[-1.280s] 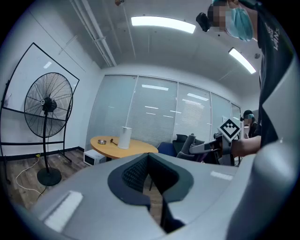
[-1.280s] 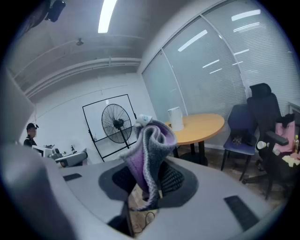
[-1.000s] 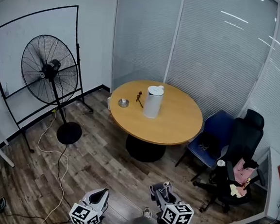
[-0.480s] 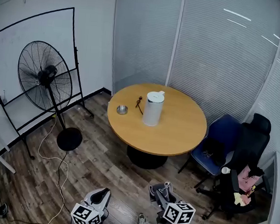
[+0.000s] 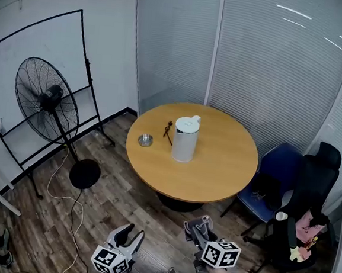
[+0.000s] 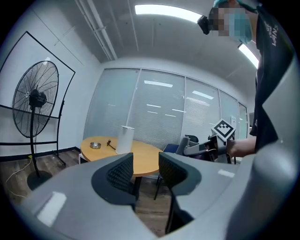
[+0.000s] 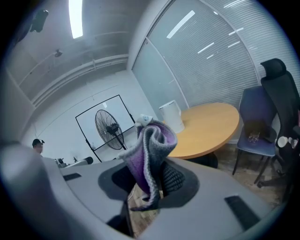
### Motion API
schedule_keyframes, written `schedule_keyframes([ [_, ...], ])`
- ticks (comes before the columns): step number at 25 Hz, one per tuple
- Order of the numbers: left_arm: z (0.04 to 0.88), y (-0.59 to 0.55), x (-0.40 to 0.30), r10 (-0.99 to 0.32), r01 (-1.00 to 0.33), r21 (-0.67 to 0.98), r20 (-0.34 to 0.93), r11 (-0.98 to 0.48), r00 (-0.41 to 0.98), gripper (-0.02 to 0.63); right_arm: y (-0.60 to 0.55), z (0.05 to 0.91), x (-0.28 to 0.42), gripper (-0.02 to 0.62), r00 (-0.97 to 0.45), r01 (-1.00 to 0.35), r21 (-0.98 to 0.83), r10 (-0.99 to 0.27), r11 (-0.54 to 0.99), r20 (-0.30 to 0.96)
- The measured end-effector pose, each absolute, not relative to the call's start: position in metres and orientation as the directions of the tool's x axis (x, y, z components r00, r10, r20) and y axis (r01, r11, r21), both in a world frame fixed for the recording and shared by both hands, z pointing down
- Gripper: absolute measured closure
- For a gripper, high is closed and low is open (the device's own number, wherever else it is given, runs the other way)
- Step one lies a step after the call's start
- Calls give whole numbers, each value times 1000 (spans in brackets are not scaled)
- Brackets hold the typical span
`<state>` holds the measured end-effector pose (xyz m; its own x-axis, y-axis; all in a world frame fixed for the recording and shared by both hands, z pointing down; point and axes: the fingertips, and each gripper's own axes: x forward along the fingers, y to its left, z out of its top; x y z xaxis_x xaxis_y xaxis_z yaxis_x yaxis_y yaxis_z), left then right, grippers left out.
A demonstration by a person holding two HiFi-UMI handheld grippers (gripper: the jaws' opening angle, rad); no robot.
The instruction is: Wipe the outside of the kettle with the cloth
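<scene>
We cannot make out the small dark object (image 5: pixel 168 128) just left of the kettle (image 5: pixel 185 139); beneath the kettle, the tabletop (image 5: pixel 215 172) hides most of the pedestal (image 5: pixel 180 204).

Both the left gripper (image 5: pixel 133 233) and the right gripper (image 5: pixel 196 225) have come closer to the round table (image 5: pixel 214 181), and the strip of floor between them and its near edge has narrowed. The left gripper's jaws, pressed together a second ago, are opening with nothing between them
</scene>
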<state>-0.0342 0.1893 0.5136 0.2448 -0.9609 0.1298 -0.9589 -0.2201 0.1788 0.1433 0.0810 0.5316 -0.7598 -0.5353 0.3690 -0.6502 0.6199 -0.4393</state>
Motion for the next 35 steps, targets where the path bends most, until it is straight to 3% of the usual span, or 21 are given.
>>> schedule_keyframes([
  [9,519,139,-44,-970,-963,205,130,-178,207,443,21,535,123,479,-772,-635,-436,-502,637,390],
  [15,537,110,-88,-966,-957,230,145,-179,215,440,-10,547,91,479,-753,-658,-446,-520,607,403],
  [24,524,13,-155,-894,-898,191,143,-397,426,433,-73,537,18,479,-665,-740,-451,-642,499,380],
  [35,519,-62,-193,-739,-761,104,187,-640,647,357,-110,524,-24,479,-531,-816,-459,-770,352,354],
])
